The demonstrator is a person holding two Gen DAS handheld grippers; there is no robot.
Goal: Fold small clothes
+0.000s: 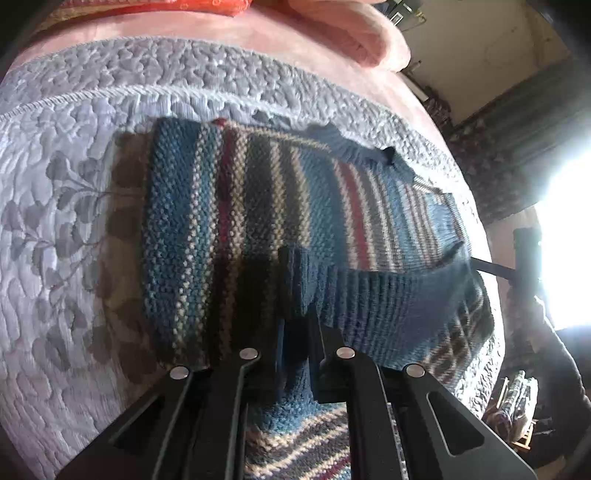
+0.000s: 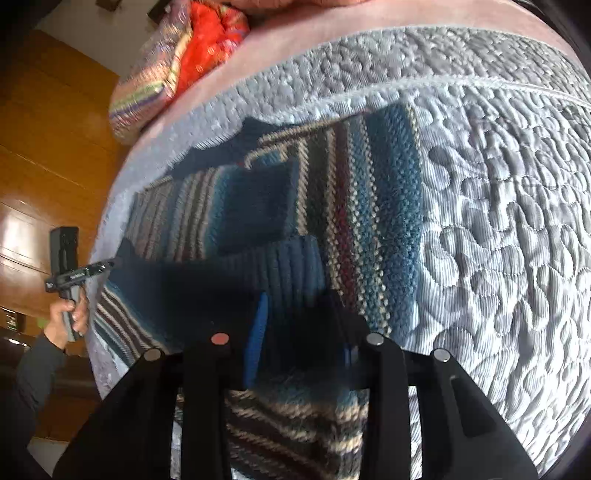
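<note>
A striped knit sweater [image 1: 229, 206] in blue, cream, red and grey lies flat on a quilted grey bedspread [image 1: 55, 221]. Its ribbed blue hem [image 1: 388, 295] is lifted off the bed and stretched between both grippers. My left gripper [image 1: 295, 321] is shut on the hem's left end. In the right wrist view the same sweater [image 2: 369, 206] fills the middle, and my right gripper [image 2: 303, 332] is shut on the ribbed hem [image 2: 291, 269]. The other gripper [image 2: 74, 273], held by a hand [image 2: 66, 314], shows at the left edge. Fabric hangs down between each pair of fingers.
Pink bedding [image 1: 332, 33] and a red and multicoloured bundle [image 2: 177, 55] lie at the far end of the bed. Wooden panelling [image 2: 44, 147] stands beside the bed. A bright window glare [image 1: 565, 240] fills the right of the left wrist view.
</note>
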